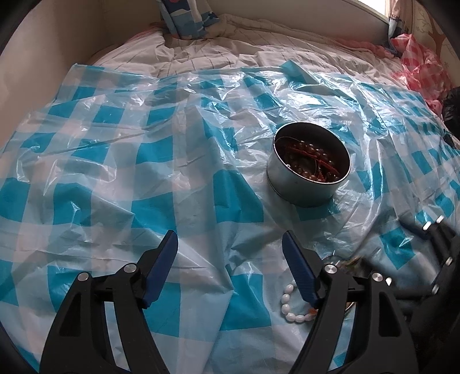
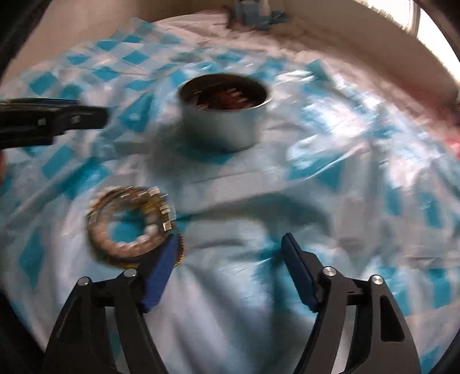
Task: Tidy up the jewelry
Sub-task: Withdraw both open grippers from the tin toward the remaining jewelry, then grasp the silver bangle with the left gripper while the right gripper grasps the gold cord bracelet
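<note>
A round metal tin (image 1: 309,164) holding brown beads and red cords stands on the checked sheet, ahead and to the right of my left gripper (image 1: 230,238). That gripper is open with only sheet between its blue pads. A white bead bracelet (image 1: 290,307) lies against its right finger. In the blurred right wrist view the tin (image 2: 224,115) is straight ahead. A ring-shaped pile of gold and white bracelets (image 2: 129,221) lies just left of my right gripper (image 2: 230,241), touching or overlapping its left fingertip. The right gripper is open and empty.
A crinkled blue-and-white checked plastic sheet (image 1: 115,161) covers a bed. A blue patterned pillow (image 1: 187,20) leans at the back wall and pink checked plastic (image 1: 422,63) is bunched at the far right. One finger (image 2: 86,113) of the left gripper reaches in from the left edge.
</note>
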A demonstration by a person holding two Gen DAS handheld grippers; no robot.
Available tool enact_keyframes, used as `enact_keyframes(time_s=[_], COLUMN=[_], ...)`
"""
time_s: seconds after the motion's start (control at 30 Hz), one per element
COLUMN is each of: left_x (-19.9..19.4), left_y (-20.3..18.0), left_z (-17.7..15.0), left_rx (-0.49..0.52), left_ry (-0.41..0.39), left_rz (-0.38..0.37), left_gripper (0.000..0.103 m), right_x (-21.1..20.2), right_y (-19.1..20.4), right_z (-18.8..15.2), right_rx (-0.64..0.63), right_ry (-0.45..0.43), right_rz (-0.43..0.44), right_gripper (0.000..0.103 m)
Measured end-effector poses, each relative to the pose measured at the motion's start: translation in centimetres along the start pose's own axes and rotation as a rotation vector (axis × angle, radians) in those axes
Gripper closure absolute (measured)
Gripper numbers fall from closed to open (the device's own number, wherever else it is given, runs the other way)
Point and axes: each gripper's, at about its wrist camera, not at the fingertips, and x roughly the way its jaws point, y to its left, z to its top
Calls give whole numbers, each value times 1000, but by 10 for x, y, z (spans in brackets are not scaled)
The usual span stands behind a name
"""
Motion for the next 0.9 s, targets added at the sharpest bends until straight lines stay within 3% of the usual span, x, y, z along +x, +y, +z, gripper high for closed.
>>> enact_keyframes(time_s=[0.1,0.17,0.33,0.5,0.77,0.83,0.87,0.9], left_x=[0,0,0,4,21,26,30,33], left_y=[1,1,-12,-31,-77,-87,-90,-91], left_z=[-1,-1,-3,-2,-2,-3,-5,-6], left_rx=[3,1,45,63,126,150,148,144], left_ry=[2,3,5,3,11,18,29,44], left_rz=[1,-4,-24,-92,-147,-139,-148,-157], left_gripper=[32,32,32,32,33,38,48,68], right_x=[-9,-12,-7,-6,-1,1,2,2], right_y=[-23,-44,-72,-59,-69,-74,-77,-79], right_z=[1,1,-1,4,-3,-4,-5,-5], right_rx=[58,135,266,204,283,313,322,335], right_ry=[-50,-54,-20,-18,3,12,14,16], right_rz=[-175,-185,-59,-44,-3,17,22,29], right_gripper=[33,33,33,33,33,33,33,33])
